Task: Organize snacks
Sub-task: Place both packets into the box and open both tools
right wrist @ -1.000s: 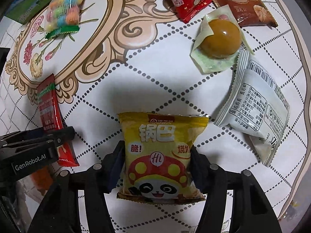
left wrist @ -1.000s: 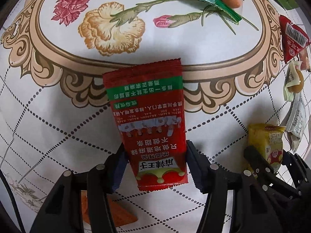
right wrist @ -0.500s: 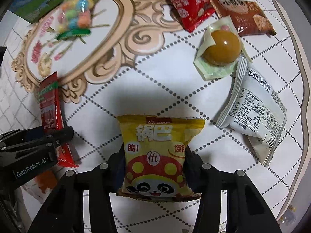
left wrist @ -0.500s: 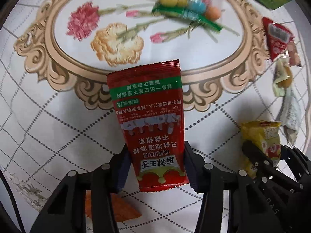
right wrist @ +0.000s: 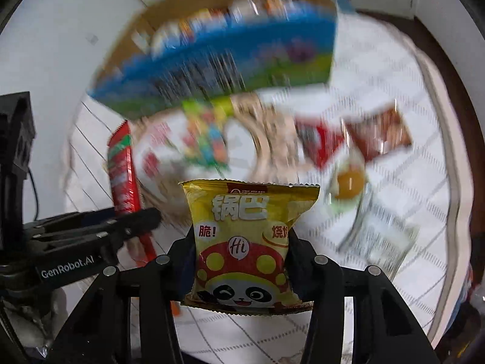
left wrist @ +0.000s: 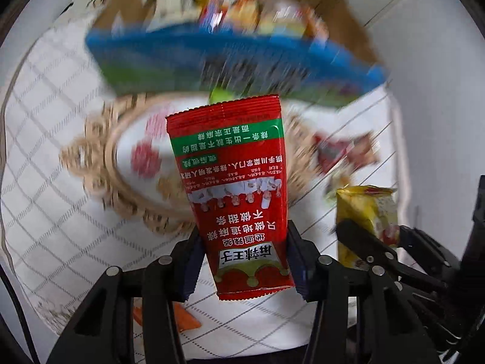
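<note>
My left gripper (left wrist: 244,256) is shut on a red spicy-strip packet (left wrist: 233,182) and holds it well above the table. My right gripper (right wrist: 241,257) is shut on a yellow panda crisp bag (right wrist: 245,242), also lifted. The yellow bag shows at the right of the left wrist view (left wrist: 368,212); the red packet shows at the left of the right wrist view (right wrist: 122,176). A blue and green cardboard box (left wrist: 230,63) holding several snacks stands at the far side; it also shows in the right wrist view (right wrist: 224,63). Both backgrounds are blurred by motion.
On the flowered tablecloth (right wrist: 403,182) lie a colourful candy bag (right wrist: 206,139), a red packet (right wrist: 321,142), a brown packet (right wrist: 382,136), a wrapped egg-like snack (right wrist: 348,182) and a white packet (right wrist: 379,242). An orange wrapper (left wrist: 182,318) lies below my left gripper.
Both grippers have risen off the table with their packets and tilted up, so the blue snack box has come into view.
</note>
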A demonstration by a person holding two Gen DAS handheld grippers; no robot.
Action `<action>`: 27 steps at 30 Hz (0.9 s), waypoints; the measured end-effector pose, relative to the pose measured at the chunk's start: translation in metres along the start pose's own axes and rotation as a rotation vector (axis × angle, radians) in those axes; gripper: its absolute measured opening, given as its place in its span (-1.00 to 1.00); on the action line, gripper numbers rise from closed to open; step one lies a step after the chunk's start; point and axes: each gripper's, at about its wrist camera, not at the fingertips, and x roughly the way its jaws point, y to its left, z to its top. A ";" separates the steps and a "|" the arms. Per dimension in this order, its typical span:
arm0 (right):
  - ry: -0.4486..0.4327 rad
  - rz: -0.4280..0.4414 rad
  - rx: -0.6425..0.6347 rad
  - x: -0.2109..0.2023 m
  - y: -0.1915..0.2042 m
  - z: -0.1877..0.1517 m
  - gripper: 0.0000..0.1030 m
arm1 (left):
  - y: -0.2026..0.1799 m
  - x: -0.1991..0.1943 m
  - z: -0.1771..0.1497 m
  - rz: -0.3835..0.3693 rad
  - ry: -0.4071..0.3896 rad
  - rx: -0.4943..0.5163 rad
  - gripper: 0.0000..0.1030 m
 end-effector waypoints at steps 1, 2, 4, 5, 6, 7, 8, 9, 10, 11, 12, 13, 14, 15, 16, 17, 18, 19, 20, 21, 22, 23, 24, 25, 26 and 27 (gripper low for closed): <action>-0.027 0.016 -0.001 -0.012 0.003 0.008 0.00 | -0.002 -0.010 0.013 -0.015 -0.012 0.007 -0.09; -0.053 0.031 -0.002 -0.022 0.004 0.018 0.00 | -0.005 -0.020 0.025 -0.033 -0.025 0.008 -0.09; -0.116 0.053 -0.009 -0.044 0.007 0.044 0.00 | -0.012 -0.038 0.052 -0.060 -0.059 0.016 -0.09; -0.147 0.053 -0.015 -0.052 0.013 0.062 0.00 | -0.014 -0.046 0.063 -0.059 -0.077 0.026 -0.09; -0.176 0.050 -0.021 -0.058 0.014 0.074 0.00 | -0.017 -0.052 0.078 -0.047 -0.095 0.039 -0.09; -0.198 0.045 -0.026 -0.063 0.013 0.085 0.00 | -0.018 -0.055 0.093 -0.033 -0.111 0.047 -0.09; -0.223 0.039 -0.029 -0.066 0.012 0.097 0.00 | -0.016 -0.058 0.106 -0.025 -0.123 0.051 -0.09; -0.241 0.033 -0.031 -0.067 0.012 0.111 0.00 | -0.016 -0.058 0.122 -0.026 -0.122 0.055 -0.09; -0.251 0.027 -0.036 -0.067 0.013 0.122 0.00 | -0.017 -0.054 0.138 -0.036 -0.110 0.053 -0.09; -0.261 0.012 -0.044 -0.065 0.011 0.134 0.00 | -0.017 -0.049 0.151 -0.039 -0.098 0.047 -0.09; -0.272 -0.003 -0.049 -0.062 0.011 0.145 0.00 | -0.015 -0.043 0.167 -0.042 -0.084 0.035 -0.09; -0.278 -0.012 -0.054 -0.057 0.009 0.155 0.00 | -0.013 -0.035 0.180 -0.045 -0.066 0.028 -0.09; -0.276 -0.025 -0.058 -0.052 0.008 0.164 0.00 | -0.011 -0.027 0.192 -0.051 -0.044 0.020 -0.09; -0.269 -0.040 -0.062 -0.043 0.006 0.176 0.00 | -0.009 -0.016 0.205 -0.053 -0.020 0.008 -0.09; -0.264 -0.046 -0.061 -0.038 0.004 0.182 0.00 | -0.010 -0.005 0.215 -0.049 0.004 0.008 -0.09; -0.254 -0.053 -0.060 -0.030 0.001 0.191 0.00 | -0.011 0.006 0.224 -0.052 0.032 0.010 -0.08; -0.241 -0.062 -0.057 -0.022 -0.002 0.198 0.00 | -0.010 0.018 0.232 -0.054 0.059 0.002 -0.09; -0.230 -0.070 -0.053 -0.015 -0.005 0.204 0.00 | -0.010 0.030 0.239 -0.054 0.084 -0.007 -0.09; -0.218 -0.075 -0.051 -0.006 -0.008 0.210 0.00 | -0.010 0.038 0.239 -0.055 0.102 -0.008 -0.09; -0.206 -0.082 -0.050 0.001 -0.011 0.215 0.00 | -0.011 0.049 0.243 -0.057 0.130 -0.005 -0.08; -0.198 -0.085 -0.048 0.008 -0.013 0.217 0.00 | -0.011 0.058 0.246 -0.056 0.152 -0.005 -0.08; -0.180 -0.081 -0.044 0.016 -0.016 0.221 0.00 | -0.011 0.068 0.249 -0.050 0.175 -0.004 -0.08; -0.167 -0.078 -0.040 0.021 -0.017 0.221 0.00 | -0.011 0.077 0.250 -0.042 0.195 -0.003 -0.08; -0.157 -0.078 -0.042 0.026 -0.018 0.220 0.00 | -0.010 0.085 0.251 -0.034 0.210 -0.003 -0.08; -0.153 -0.083 -0.044 0.030 -0.017 0.217 0.00 | -0.010 0.092 0.252 -0.031 0.222 -0.004 -0.08; -0.148 -0.087 -0.048 0.035 -0.017 0.218 0.00 | -0.009 0.097 0.252 -0.033 0.231 -0.009 -0.08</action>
